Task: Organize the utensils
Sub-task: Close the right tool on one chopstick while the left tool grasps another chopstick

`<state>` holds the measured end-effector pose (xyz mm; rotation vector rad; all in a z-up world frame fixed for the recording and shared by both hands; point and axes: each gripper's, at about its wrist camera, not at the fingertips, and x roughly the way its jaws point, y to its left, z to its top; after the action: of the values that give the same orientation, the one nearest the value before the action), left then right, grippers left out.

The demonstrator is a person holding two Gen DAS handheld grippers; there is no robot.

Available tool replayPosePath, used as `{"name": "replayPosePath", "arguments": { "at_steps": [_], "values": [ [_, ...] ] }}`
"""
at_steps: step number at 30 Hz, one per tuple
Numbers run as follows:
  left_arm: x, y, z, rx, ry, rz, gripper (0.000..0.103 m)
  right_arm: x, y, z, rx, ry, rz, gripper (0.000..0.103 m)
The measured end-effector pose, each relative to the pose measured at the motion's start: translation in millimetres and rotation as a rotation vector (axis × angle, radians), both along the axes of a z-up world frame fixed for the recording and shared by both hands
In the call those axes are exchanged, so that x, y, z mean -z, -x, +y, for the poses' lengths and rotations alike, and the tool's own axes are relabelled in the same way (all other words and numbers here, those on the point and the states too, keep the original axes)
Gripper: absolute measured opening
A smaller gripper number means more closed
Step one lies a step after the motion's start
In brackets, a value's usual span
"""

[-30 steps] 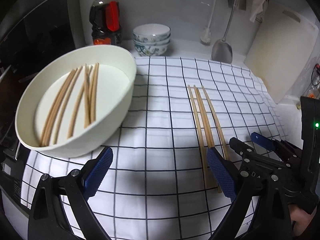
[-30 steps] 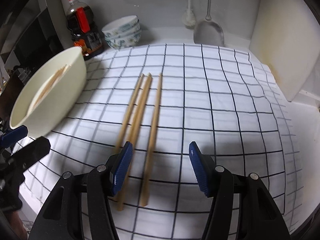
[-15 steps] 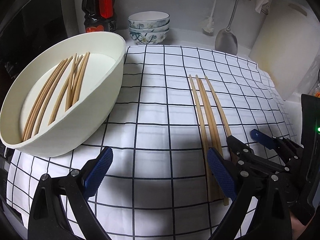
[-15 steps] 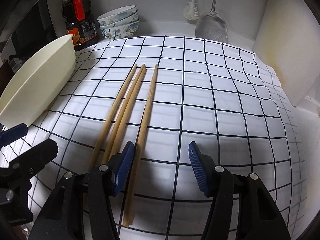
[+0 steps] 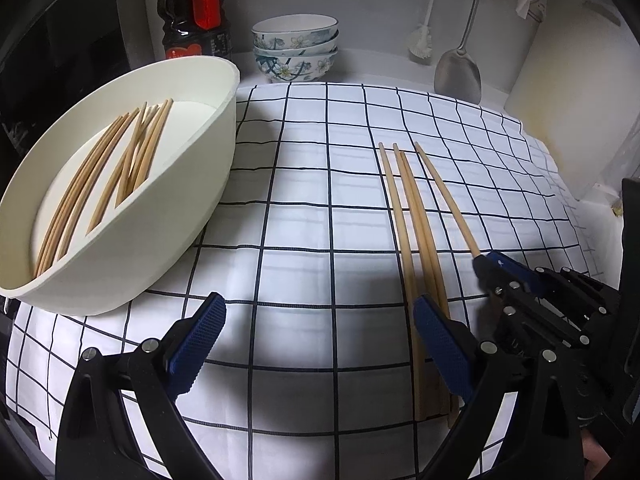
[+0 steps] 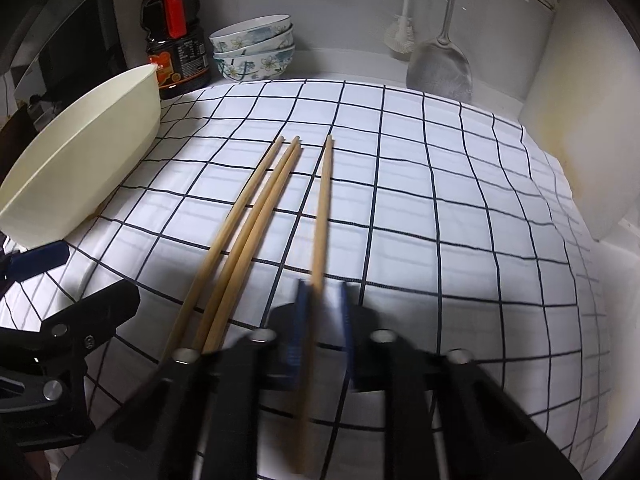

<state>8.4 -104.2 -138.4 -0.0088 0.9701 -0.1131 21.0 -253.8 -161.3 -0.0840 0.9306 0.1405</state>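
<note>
Right wrist view: we see the right tool point(image 6: 320, 332) with its blue pads drawn close on either side of the rightmost pale wooden chopstick point(image 6: 322, 216); motion blur keeps us from confirming firm contact, though the stick runs straight between the pads. That stick lies on the white cloth with a dark grid pattern point(image 6: 440, 200) covering the surface. Just beside it to the left, three more wooden chopsticks point(image 6: 248, 224) lie close together, roughly parallel, their near ends hidden under the tool body.

Left wrist view: we note the left tool point(image 5: 316, 344) spread wide, holding nothing, above the cloth point(image 5: 304, 184). The right tool point(image 5: 490, 266) enters from the right, its tip at the near part of the outermost stick point(image 5: 444, 196); the three grouped sticks point(image 5: 412, 232) run beside the left tool's right pad. The large cream oval basin point(image 5: 188, 208) sits at left on the cloth and holds a loose bundle of wooden chopsticks point(image 5: 104, 180).

Behind the cloth: a dark sauce bottle with a red handle point(image 5: 196, 12), a stack of floral ceramic bowls point(image 5: 296, 48), a metal spatula point(image 5: 458, 72) hanging by the wall.
</note>
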Motion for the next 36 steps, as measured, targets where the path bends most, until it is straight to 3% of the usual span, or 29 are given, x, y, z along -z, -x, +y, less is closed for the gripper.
{"name": "replayPosePath", "arguments": {
  "at_steps": [15,24,27,29,30,33,34,36],
  "values": [
    [17.1,-13.5,-16.7,0.008,-0.008,0.034,0.093,1.8,10.1,-30.3,0.055,-0.012,-0.017,0.006],
    [25.5,-21.0,-24.6,0.006,-0.065,0.037,0.091,1.7,13.3,-36.6,0.072,-0.01,-0.013,0.006],
    [23.5,-21.5,-28.1,0.023,-0.069,0.018,0.076,2.0,13.3,-37.0,0.074,-0.007,-0.015,0.006],
    [21.3,-21.4,-32.7,0.054,-0.064,0.006,0.056,2.0,12.9,-36.8,0.073,-0.005,-0.016,0.006],
    [20.2,-20.9,-34.4,0.061,-0.063,0.003,0.052,1.9,12.6,-36.3,0.073,-0.005,-0.015,0.006],
    [18.3,-20.8,-38.5,0.091,-0.06,-0.004,0.023,2.1,12.1,-35.7,0.072,-0.003,-0.012,0.006],
    [18.1,-21.7,-40.1,0.097,-0.06,-0.001,0.008,2.2,11.3,-35.4,0.072,-0.003,-0.011,0.006],
    [17.2,-23.2,-40.0,0.105,-0.053,0.009,0.007,1.8,10.9,-35.5,0.072,-0.007,-0.007,0.006]
  ]
}}
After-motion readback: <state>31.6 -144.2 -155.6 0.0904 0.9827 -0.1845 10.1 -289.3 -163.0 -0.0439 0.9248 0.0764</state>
